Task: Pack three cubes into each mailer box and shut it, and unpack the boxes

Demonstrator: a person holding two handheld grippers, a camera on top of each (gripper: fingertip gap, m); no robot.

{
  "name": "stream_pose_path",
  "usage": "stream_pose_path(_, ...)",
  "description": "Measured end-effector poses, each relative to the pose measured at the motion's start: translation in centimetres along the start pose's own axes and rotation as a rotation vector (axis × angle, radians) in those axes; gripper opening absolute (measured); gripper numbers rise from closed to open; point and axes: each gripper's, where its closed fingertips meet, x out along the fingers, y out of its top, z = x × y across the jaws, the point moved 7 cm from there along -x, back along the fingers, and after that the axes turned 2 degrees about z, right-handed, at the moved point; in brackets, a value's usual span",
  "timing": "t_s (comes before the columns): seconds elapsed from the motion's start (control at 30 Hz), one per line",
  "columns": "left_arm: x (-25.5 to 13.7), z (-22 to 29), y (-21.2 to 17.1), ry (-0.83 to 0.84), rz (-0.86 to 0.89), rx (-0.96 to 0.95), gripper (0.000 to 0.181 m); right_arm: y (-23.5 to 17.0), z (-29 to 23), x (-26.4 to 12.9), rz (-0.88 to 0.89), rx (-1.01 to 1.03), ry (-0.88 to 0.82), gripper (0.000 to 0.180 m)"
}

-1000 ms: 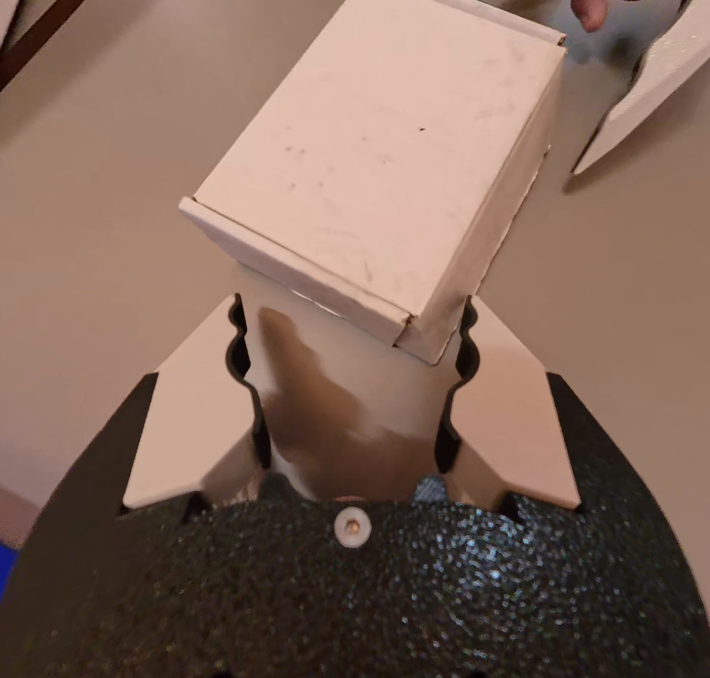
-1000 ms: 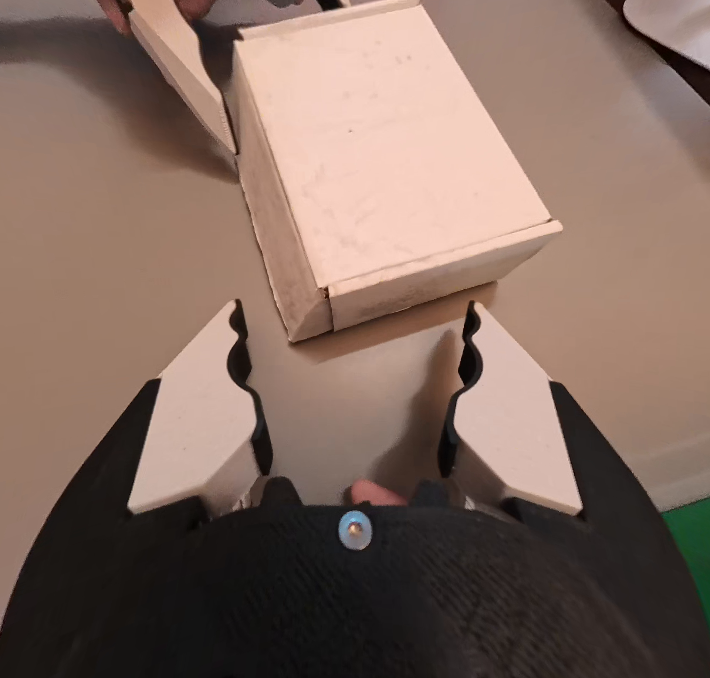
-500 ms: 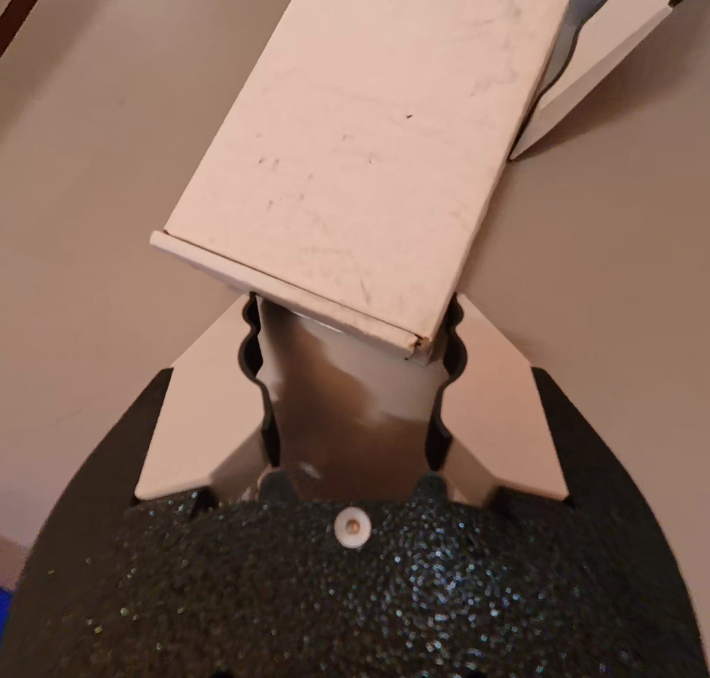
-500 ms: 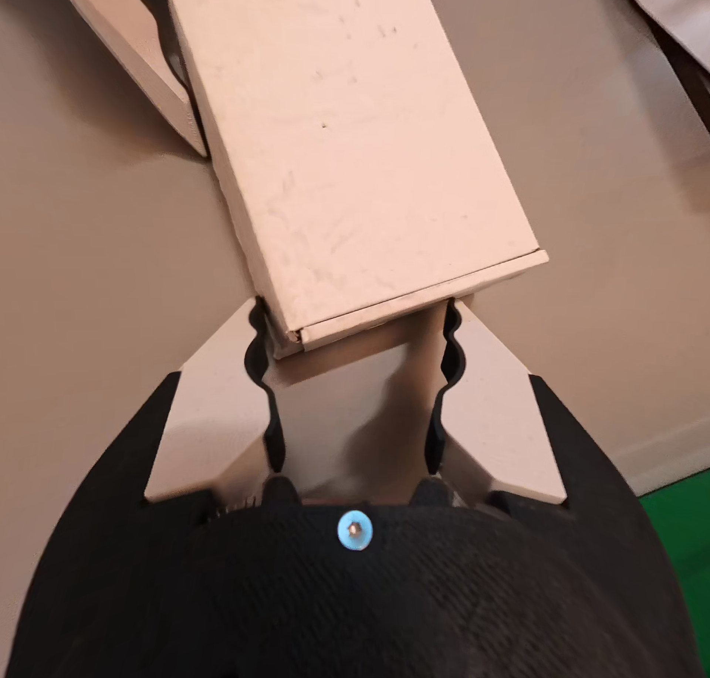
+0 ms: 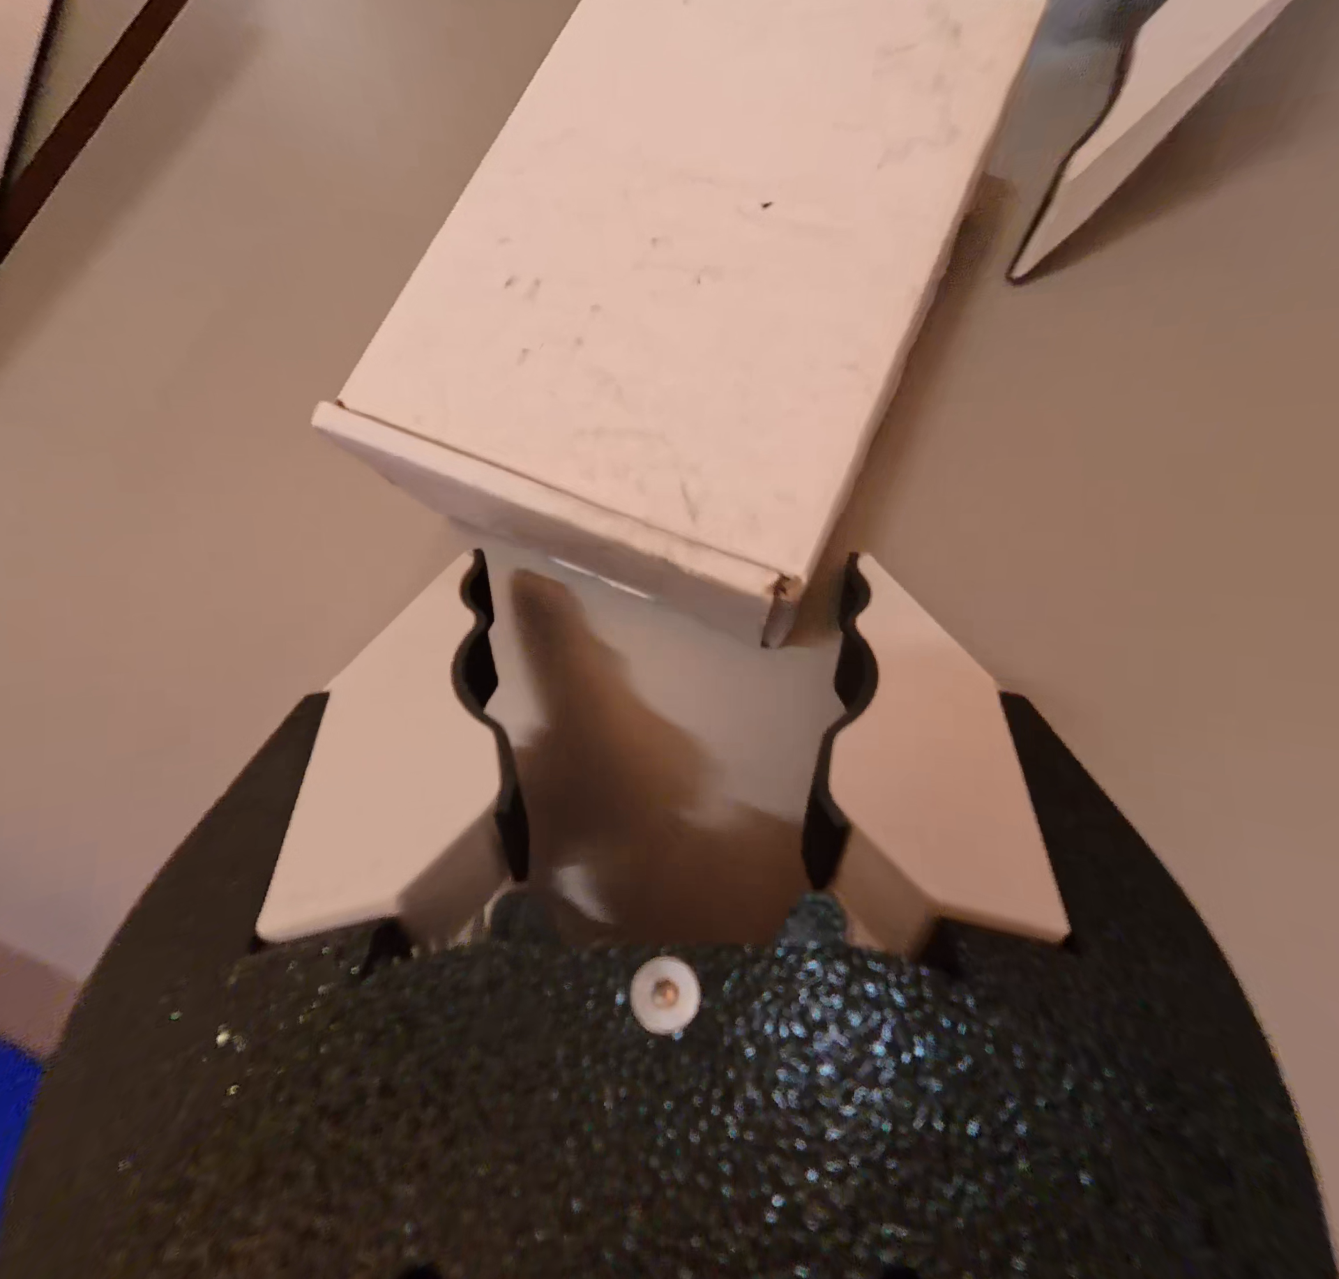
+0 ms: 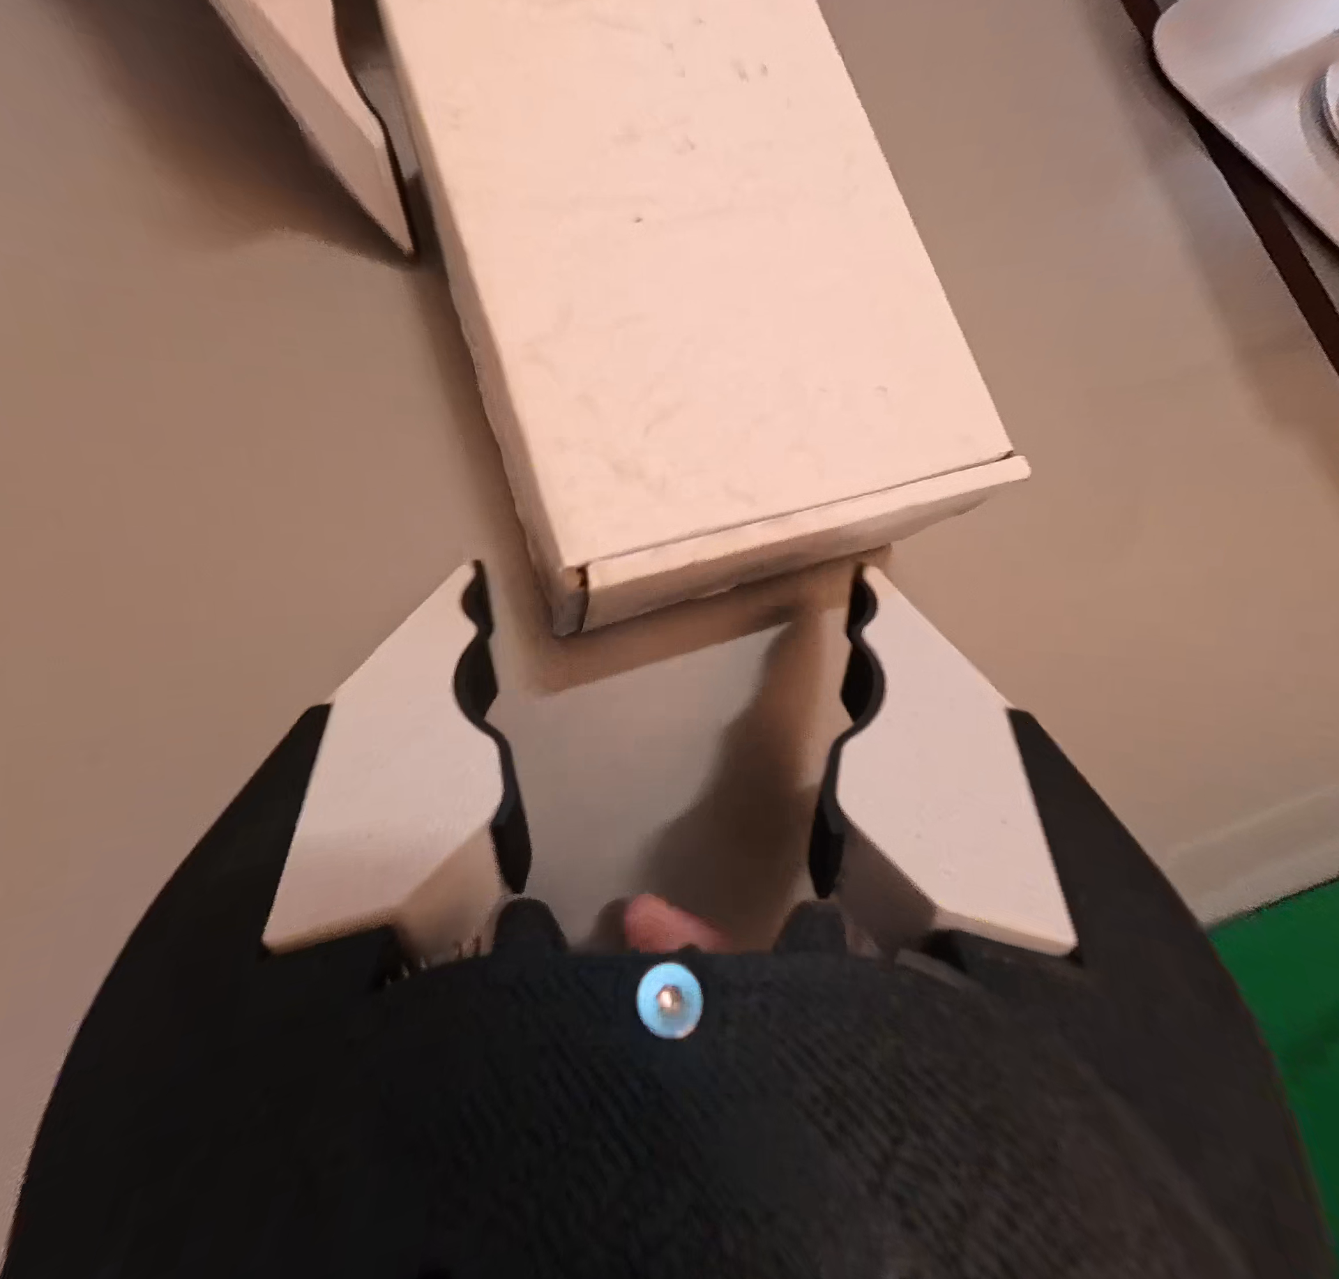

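Mailer box (image 5: 674,288) lies shut, long axis running between two spread, empty claws.

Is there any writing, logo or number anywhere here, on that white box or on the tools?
None can be read in either view.
The closed white mailer box carries only scuffs and small dark specks, no print.
The left gripper and right gripper, both open, show no markings, only a plain screw head each.
The tan table is bare of text.
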Motion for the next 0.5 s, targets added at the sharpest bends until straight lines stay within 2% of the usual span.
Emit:
stream_pose_path(0.03, -0.31, 0.05, -0.07, 0.002, -0.004, 0.007, 0.093, -0.07, -0.09, -0.32, -0.013, -0.013, -0.010, 0.107)
stream_pose_path(0.07, -0.53, 0.21, -0.08, -0.011, 0.000, 0.015, 0.093, -0.11, -0.19, -0.59, -0.024, -0.018, -0.010, 0.109)
stream_pose_path(0.13, -0.77, 0.68, -0.07, -0.058, 0.007, 0.042, 0.091, -0.11, -0.27, -0.81, -0.038, -0.030, -0.002, 0.101)
stream_pose_path(0.17, -0.77, 0.70, 0.01, -0.054, 0.001, 0.049, 0.082, -0.04, -0.08, -0.82, -0.036, -0.037, -0.019, 0.091)
stream_pose_path(0.2, -0.73, 0.61, 0.11, -0.037, -0.009, 0.053, 0.068, 0.05, 0.09, -0.78, -0.029, -0.039, -0.027, 0.068)
stream_pose_path(0.23, -0.69, 0.48, 0.19, -0.019, -0.020, 0.066, 0.062, 0.07, -0.07, -0.70, -0.029, -0.040, 0.003, 0.054)
stream_pose_path(0.4, -0.62, 0.65, 0.21, 0.017, -0.033, 0.098, 0.048, 0.14, 0.00, -0.51, -0.051, -0.060, -0.019, 0.049)
stream_pose_path(0.5, -0.63, 0.86, 0.13, 0.043, -0.024, 0.076, 0.048, 0.21, -0.14, -0.51, -0.065, -0.059, -0.033, 0.049)
